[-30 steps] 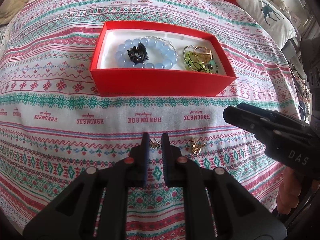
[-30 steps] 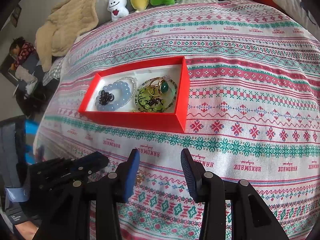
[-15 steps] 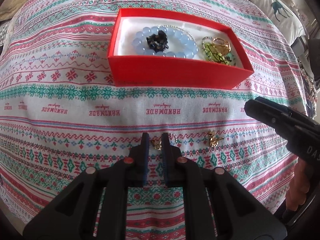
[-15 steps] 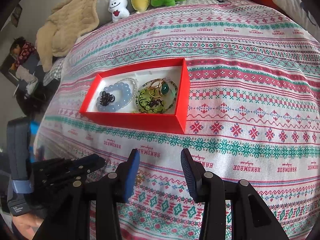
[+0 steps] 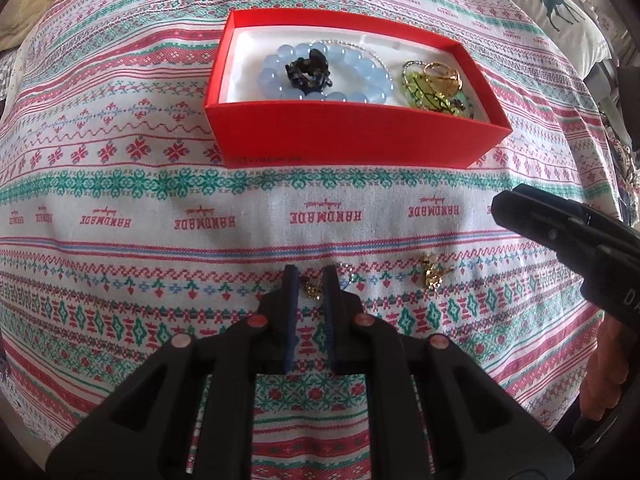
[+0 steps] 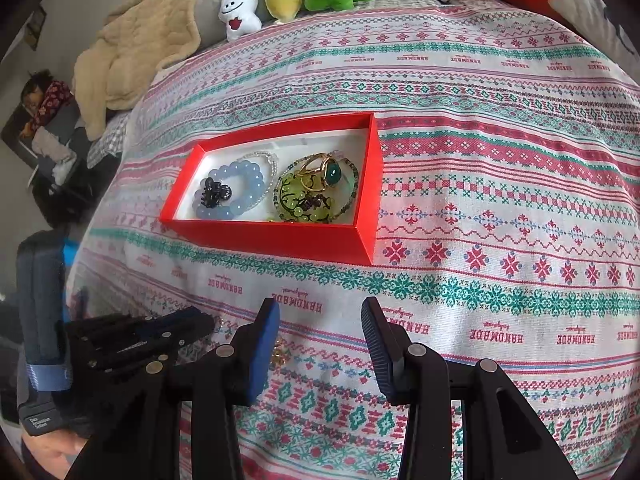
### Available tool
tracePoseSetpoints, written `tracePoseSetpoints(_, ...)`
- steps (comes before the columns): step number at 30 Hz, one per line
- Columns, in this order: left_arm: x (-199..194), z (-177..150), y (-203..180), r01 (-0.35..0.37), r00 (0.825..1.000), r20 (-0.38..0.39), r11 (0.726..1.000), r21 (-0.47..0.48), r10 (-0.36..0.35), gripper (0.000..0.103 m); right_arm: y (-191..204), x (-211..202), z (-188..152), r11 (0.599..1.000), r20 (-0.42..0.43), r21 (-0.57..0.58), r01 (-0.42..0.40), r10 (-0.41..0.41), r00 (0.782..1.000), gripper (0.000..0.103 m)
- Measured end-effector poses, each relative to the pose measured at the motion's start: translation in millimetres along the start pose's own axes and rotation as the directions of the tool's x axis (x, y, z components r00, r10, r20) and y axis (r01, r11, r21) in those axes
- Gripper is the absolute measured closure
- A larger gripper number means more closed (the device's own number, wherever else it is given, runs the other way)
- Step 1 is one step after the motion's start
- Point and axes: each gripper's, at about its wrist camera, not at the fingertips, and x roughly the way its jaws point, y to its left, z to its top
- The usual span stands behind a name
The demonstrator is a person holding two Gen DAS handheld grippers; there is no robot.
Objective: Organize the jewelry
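L gripper (image 5: pixel 308 286) sat low on the cloth (image 5: pixel 120 184), jaws narrow around a gold earring (image 5: pixel 311 289), prob. to pinch it; grip not certain. R gripper (image 6: pixel 320 340) hung wide apart, empty, near 2nd earring (image 5: pixel 434 274). Red box (image 5: pixel 352 136) w/ bracelets lay beyond, the likely drop spot.

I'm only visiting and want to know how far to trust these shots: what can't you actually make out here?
- Small gold piece between the left gripper fingers, left wrist view: too small to identify, and whether it is pinched is unclear.
- Second gold piece, right wrist view: mostly hidden behind a right gripper finger.
- Red box, left wrist view: its near wall hides the front of the blue bead bracelet.
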Motion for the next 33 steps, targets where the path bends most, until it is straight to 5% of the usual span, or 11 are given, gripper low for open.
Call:
tracePoseSetpoints(3,0.0,2.5,-0.9,-0.002,1.0,0.009,1.0,-0.011,0.002,0.097,0.2,-0.2,0.0,1.0,0.002,0.0,-0.001,0.001,1.0,0.06)
tracePoseSetpoints(22,-34.6,-6.5,33.5,0.059,0.996,0.065,0.995,-0.075,-0.054,0.097,27.3,19.1,-11.8,0.993,-0.073,-0.117,-0.017,0.008,0.997,0.061)
tracePoseSetpoints(28,-31.6,-7.5,32.3,0.054,0.997,0.055,0.996,-0.072,-0.05,0.097,42.2,35.9,-20.6,0.982,-0.114,-0.191,-0.002,-0.02,0.993,0.089)
tracePoseSetpoints(30,-31.7,-6.7,30.1,0.052,0.997,0.057,0.996,-0.069,-0.048,0.097,47.4,39.0,-21.8,0.977,-0.112,-0.214,0.016,-0.041,0.993,0.09)
tracePoseSetpoints(31,-31.9,-6.3,29.4,0.053,0.997,0.058,0.996,-0.069,-0.049,0.097,49.5,38.1,-21.9,0.974,-0.105,-0.224,0.025,-0.05,0.993,0.101)
tracePoseSetpoints(33,-32.3,-5.0,28.7,0.057,0.997,0.06,0.996,-0.072,-0.052,0.097,51.8,34.1,-21.2,0.974,-0.098,-0.226,0.03,-0.054,0.994,0.101)
